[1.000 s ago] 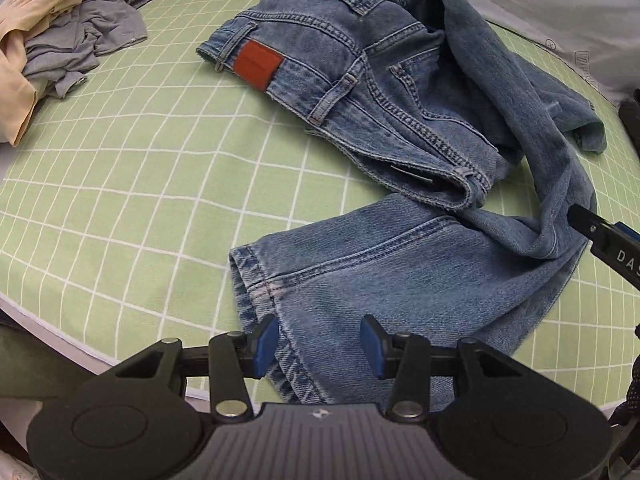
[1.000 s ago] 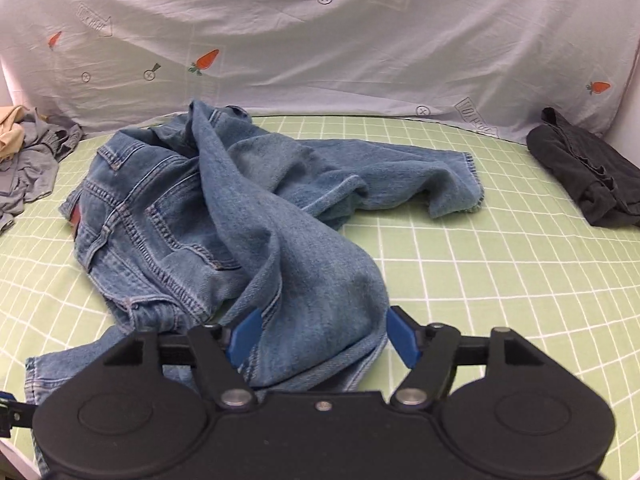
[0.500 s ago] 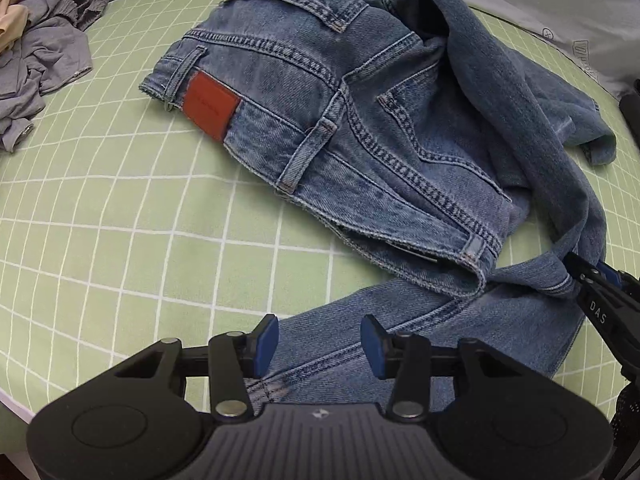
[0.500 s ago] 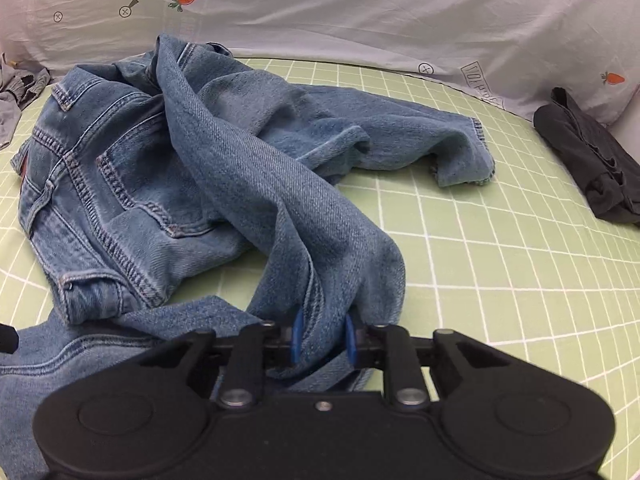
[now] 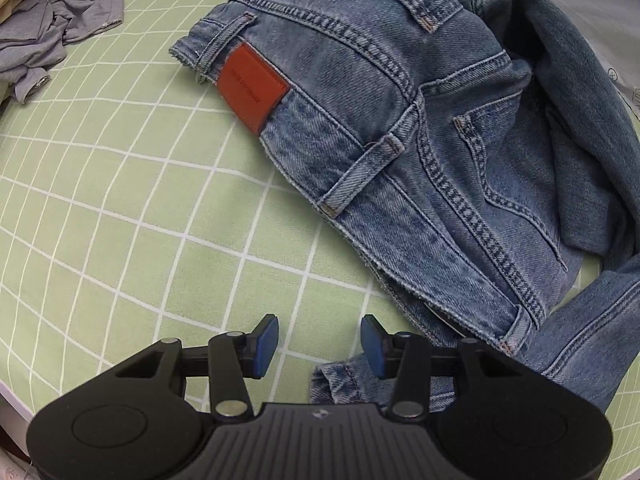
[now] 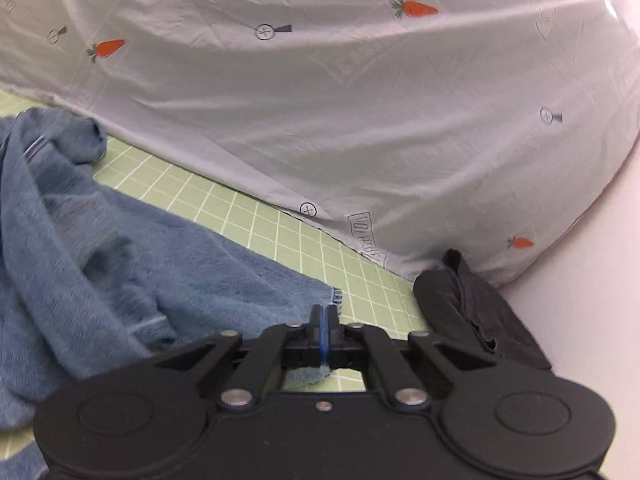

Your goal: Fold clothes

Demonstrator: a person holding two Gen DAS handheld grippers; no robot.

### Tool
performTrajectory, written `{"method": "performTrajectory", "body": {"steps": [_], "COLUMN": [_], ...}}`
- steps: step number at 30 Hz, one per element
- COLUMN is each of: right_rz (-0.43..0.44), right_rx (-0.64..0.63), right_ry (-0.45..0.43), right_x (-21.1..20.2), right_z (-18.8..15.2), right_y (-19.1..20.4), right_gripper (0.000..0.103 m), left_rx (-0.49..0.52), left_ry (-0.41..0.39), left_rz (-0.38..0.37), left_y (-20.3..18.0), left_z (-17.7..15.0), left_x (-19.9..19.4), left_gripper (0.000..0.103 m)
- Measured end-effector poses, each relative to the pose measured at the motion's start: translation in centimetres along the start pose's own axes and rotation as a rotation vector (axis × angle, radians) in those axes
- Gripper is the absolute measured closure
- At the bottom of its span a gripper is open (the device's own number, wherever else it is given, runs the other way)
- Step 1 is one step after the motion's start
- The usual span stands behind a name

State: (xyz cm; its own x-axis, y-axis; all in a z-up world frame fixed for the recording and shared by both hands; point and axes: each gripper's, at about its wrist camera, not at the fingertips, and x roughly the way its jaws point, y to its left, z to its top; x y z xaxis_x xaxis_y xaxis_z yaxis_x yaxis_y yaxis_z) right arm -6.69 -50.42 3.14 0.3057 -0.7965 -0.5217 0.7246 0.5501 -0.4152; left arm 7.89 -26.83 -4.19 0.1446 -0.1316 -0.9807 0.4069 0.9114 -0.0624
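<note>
The jeans [image 5: 420, 152] are lying in a loose, crumpled heap on the green checked bed sheet [image 5: 120, 220], seat side up, with the orange-brown waistband patch [image 5: 253, 90] facing the left wrist camera and one leg trailing toward the near edge, its hem [image 5: 340, 380] sitting just beside the left gripper [image 5: 318, 346]. That gripper is hovering low over the sheet with its blue-padded fingers [image 5: 266, 338] standing well apart and holding nothing. The right gripper [image 6: 324, 340] is showing its fingers pressed together on a small tab of denim, which is poking out just behind the pads, and the blue cloth is draping away to its left across the sheet, so it is judged to be gripping an edge of the jeans; the blur in that view is suggesting it is in motion. A grey garment [image 5: 52, 28] is lying at the far left corner, a dark garment [image 6: 472, 312] at the right edge near the white carrot-print sheet [image 6: 340, 100]. The step in hand is looking like spreading the jeans out flat before any fold, since the legs are lying twisted over one another. Next, the open left fingers are needing a hold on the near hem or the waistband, so both grippers can draw the denim taut and lay the legs straight.
</note>
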Motion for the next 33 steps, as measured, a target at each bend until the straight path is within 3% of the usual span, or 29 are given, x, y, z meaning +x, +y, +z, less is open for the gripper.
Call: {"method": "performTrajectory", "body": {"steps": [2,5,6,11,15,33], "right_rz": [0.047,0.119,0.143,0.230,0.258,0.170], "right_rx": [0.043,0.107,0.131,0.243,0.296,0.472], "right_ry": [0.009,0.025,0.044,0.162,0.227,0.409], "right_x": [0.3,-0.3,-0.9,-3.4,-5.1,-10.1], "right_z": [0.4,0.0,-0.7,-4.9,-7.1,-13.4], "right_y": [-0.4,-0.1,0.4,2.3,2.5,4.4], "right_gripper": [0.096,0.063,0.057,0.049,0.031,0.023], "left_rx": [-0.019,-0.030,-0.025,0.020,0.059,0.070], "left_ry": [-0.008,-0.030,-0.039,-0.060,-0.063,-0.032], "left_rz": [-0.011,-0.027,-0.033,-0.062,-0.087,-0.311], "left_y": [0.0,-0.4,-0.6,-1.7,-2.6,-1.3], "left_z": [0.2,0.5,0.5,0.1,-0.5,0.0], "left_x": [0.0,-0.3,-0.5,-1.0,-1.3,-0.4], "left_gripper": [0.056,0.056,0.056,0.052,0.052,0.050]}}
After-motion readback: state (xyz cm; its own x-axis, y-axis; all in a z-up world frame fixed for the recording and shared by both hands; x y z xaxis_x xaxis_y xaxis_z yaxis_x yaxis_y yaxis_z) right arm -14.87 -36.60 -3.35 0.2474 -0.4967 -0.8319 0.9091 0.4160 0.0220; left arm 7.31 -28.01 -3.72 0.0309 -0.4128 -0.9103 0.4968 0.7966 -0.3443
